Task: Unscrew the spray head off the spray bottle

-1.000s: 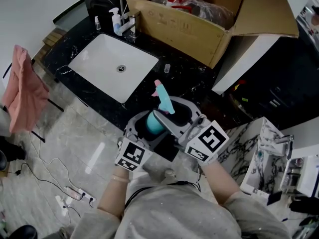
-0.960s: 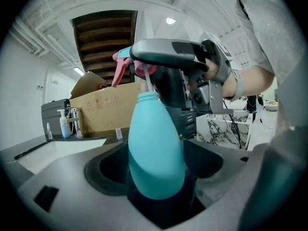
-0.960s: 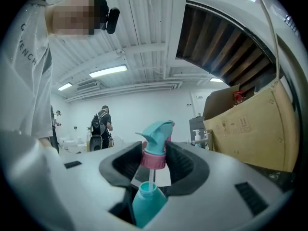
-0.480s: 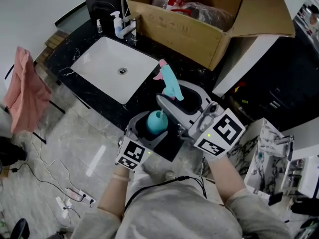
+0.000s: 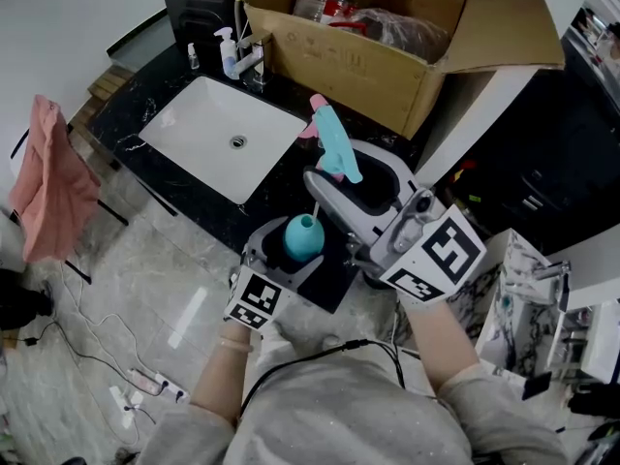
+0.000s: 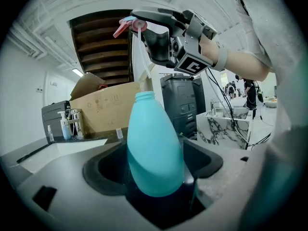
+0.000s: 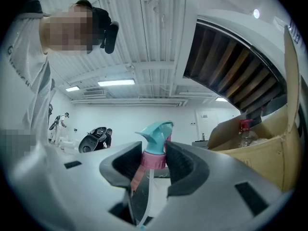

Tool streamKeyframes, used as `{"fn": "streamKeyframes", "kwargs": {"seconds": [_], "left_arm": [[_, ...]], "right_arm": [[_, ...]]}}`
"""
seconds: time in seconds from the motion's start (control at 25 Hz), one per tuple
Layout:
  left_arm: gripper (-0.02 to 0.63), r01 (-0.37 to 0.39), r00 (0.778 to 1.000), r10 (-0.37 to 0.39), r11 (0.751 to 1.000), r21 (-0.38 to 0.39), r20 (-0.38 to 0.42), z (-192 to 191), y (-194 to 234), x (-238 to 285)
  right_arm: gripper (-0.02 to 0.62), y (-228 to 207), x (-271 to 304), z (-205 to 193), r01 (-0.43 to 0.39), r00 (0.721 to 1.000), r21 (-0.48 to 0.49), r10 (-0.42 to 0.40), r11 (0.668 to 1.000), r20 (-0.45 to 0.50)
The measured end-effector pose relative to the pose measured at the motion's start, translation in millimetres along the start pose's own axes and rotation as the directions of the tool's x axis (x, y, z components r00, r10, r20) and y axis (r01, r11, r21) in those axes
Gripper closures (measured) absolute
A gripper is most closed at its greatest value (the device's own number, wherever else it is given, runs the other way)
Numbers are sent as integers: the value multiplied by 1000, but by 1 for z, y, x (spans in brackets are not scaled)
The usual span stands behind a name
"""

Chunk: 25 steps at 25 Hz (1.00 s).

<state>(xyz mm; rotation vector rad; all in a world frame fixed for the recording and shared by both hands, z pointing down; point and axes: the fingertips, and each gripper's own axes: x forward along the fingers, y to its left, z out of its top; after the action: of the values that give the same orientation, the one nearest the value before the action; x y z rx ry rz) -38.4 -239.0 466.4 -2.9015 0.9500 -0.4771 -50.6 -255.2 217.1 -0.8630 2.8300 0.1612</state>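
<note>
The turquoise spray bottle stands upright with its neck bare, and my left gripper is shut on its body. The spray head, turquoise with a pink collar and pink trigger, is off the bottle. My right gripper is shut on its collar and holds it above and beyond the bottle. Its clear dip tube hangs down toward the bottle's neck.
A white sink is set in a black counter ahead. A soap pump bottle stands by the tap. An open cardboard box with bottles in it sits at the back. A pink cloth hangs at the left.
The spray head has come off the bottle. My right gripper has lifted it up and away toward the box, and the bottle's open neck now shows.
</note>
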Motion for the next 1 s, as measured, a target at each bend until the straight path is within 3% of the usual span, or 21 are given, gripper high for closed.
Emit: {"fn": "streamKeyframes", "kwargs": {"seconds": [0.2, 0.48, 0.64, 0.76, 0.88, 1.0], "left_arm": [[238, -44, 995, 47, 998, -48, 83, 18, 8, -9], [235, -92, 988, 99, 993, -72, 116, 34, 5, -29], [236, -186, 957, 212, 972, -141, 198, 48, 8, -56], [248, -251, 939, 280, 955, -158, 198, 48, 9, -74], [394, -325, 912, 356, 931, -167, 203, 49, 12, -91], [492, -400, 878, 436, 895, -196, 198, 53, 16, -104]], "right_arm": [[436, -4, -14, -5, 30, 1000, -2, -30, 1000, -6], [436, -10, -40, -21, 84, 996, -11, -84, 996, -33], [436, -10, -56, -32, 102, 993, -19, -103, 995, -57], [436, -9, -68, -41, 105, 992, -14, -105, 994, -65], [436, -6, -79, -47, 100, 992, -20, -101, 995, -73], [436, -2, -86, -51, 89, 992, -37, -91, 995, -84]]}}
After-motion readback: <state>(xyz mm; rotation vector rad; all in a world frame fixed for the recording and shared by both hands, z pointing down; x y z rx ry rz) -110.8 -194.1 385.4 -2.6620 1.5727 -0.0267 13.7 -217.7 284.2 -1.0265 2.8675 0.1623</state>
